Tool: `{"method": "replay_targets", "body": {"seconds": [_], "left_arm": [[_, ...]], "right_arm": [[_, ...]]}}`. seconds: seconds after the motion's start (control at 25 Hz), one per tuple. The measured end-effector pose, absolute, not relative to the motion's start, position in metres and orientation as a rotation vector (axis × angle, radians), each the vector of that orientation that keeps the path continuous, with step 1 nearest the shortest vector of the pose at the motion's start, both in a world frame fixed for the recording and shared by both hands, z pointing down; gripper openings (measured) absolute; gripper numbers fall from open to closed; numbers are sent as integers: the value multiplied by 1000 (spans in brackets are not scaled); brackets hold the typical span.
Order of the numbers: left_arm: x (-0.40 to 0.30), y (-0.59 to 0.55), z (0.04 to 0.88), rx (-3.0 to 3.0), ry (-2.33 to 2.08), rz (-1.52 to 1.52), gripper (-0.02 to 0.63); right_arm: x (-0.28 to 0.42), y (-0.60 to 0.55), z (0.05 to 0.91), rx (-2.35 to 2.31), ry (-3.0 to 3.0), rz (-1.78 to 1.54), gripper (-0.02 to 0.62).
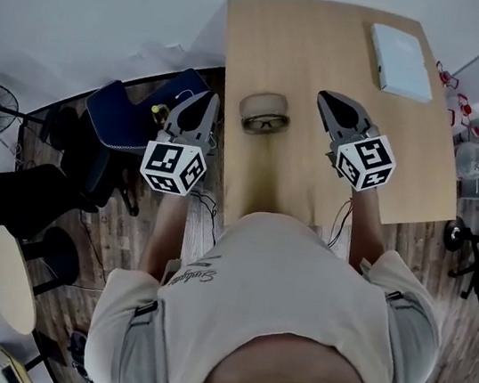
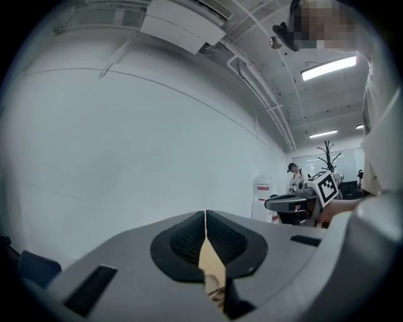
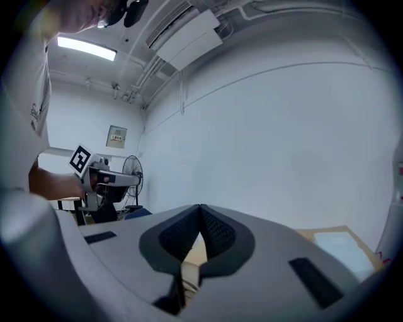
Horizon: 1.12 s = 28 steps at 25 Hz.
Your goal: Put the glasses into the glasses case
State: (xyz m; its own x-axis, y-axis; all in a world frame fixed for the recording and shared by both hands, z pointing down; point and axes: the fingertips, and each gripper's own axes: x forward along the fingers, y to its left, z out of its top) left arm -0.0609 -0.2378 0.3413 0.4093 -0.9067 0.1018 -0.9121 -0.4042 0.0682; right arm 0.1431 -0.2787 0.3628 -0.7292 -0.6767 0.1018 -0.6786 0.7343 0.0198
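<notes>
Head view shows the glasses lying near the middle of the table, with the glasses case just behind them, touching or very nearly so. Your left gripper and right gripper hover on either side, both with jaws pressed together and nothing held. Expect the glasses to be light, with a thin frame, smooth slippery lenses and arms that bend easily, so pinch gently at the bridge or at one end of the front, never on a lens. Their long axis runs left to right across the picture, parallel to the case. You cannot tell from here whether the arms are folded.
</notes>
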Motion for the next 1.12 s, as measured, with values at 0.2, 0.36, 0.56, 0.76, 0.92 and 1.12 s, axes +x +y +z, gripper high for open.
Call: {"method": "replay_targets", "body": {"seconds": [0.2, 0.36, 0.56, 0.76, 0.92, 1.12], "left_arm": [[-68, -237, 335, 2540, -1673, 77, 17], [-69, -233, 330, 2537, -1688, 74, 17], [-73, -231, 320, 2550, -1708, 67, 17], [-75, -223, 322, 2539, -1711, 70, 17], [-78, -218, 326, 2522, -1707, 63, 17], [-77, -217, 331, 2520, -1692, 61, 17]], "right_arm": [[145, -275, 331, 1127, -2873, -5, -5], [148, -269, 315, 1139, -2858, -69, -5], [144, -264, 304, 1138, -2846, -130, -5], [142, -260, 306, 1130, -2829, -124, -5], [138, -257, 307, 1129, -2814, -137, -5], [135, -256, 312, 1136, -2790, -154, -5]]}}
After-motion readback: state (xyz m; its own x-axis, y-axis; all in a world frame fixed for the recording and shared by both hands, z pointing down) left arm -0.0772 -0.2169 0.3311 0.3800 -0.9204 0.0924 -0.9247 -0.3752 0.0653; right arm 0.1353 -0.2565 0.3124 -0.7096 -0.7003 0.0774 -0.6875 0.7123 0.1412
